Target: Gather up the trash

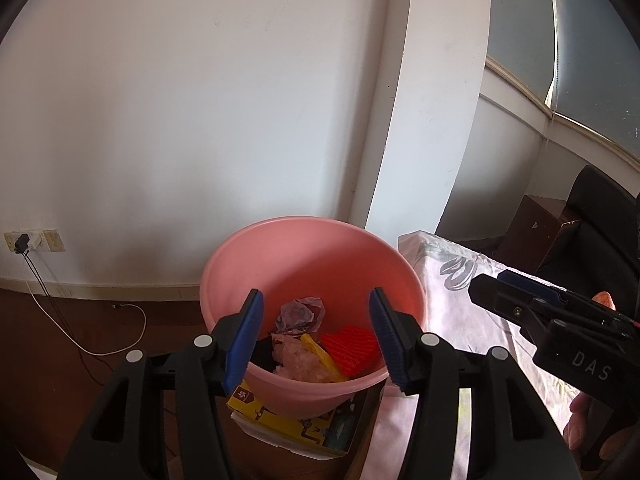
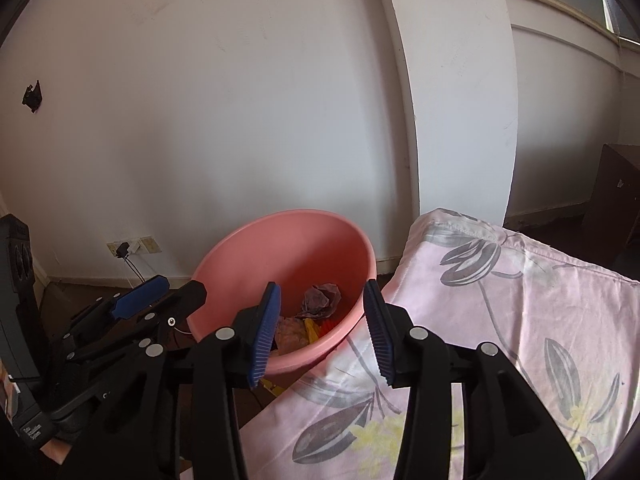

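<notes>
Both your tongs stand apart with nothing between them: the left tongs (image 1: 316, 338) spread wide over the pink bucket (image 1: 248, 256), the right tongs (image 2: 320, 332) at its near rim. The trash (image 1: 316, 344) already lies in the bucket's bottom: a red ribbed piece, yellow wrapper, crumpled purplish paper and clear plastic. At three o'clock, the flowered cloth (image 2: 540, 300) shows no litter where you can see it, so collecting looks nearly finished; what lies beyond view you cannot tell.
</notes>
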The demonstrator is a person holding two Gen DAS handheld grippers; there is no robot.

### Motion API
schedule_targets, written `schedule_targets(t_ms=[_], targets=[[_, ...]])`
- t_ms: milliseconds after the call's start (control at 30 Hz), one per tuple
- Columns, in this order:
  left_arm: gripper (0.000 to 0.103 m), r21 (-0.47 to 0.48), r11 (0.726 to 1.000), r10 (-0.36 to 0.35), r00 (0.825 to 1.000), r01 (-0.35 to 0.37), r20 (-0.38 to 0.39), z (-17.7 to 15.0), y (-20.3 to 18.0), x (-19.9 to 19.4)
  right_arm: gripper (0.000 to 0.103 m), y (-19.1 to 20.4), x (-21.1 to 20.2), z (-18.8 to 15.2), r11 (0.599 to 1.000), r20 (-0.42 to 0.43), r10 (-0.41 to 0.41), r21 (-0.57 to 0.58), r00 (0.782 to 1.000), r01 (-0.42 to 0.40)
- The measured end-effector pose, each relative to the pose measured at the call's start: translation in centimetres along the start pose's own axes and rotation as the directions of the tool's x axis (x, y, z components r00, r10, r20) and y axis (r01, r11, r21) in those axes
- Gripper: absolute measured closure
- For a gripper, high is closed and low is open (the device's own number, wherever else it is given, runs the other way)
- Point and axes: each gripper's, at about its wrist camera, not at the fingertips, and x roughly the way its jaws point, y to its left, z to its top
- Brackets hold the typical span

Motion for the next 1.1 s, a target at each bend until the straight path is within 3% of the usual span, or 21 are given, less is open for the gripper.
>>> schedule_targets(t_ms=[367, 633, 1100], targets=[[0.044, 0.017, 1.0, -0.014, 1.0, 0.014, 0.023, -0.4, -1.6, -3.2, 0.058, 0.0, -4.4, -1.7, 1.0, 0.043, -0.005, -0.015, 0.999, 0.006], [0.04, 0.027, 0.999, -0.028, 0.999, 0.027, 0.032, -0.9, -2.5, -5.1, 0.051, 0.1, -5.9, -2.9, 1.0, 0.047, -0.008, -0.015, 0.999, 0.008], [0.032, -0.013, 0.999, -0.033, 0.999, 0.033, 0.01, -2.2, -3.0, -5.9, 0.048, -0.7, -7.0, -4.6, 0.999, 0.027, -0.032, 0.012, 0.999, 0.032]])
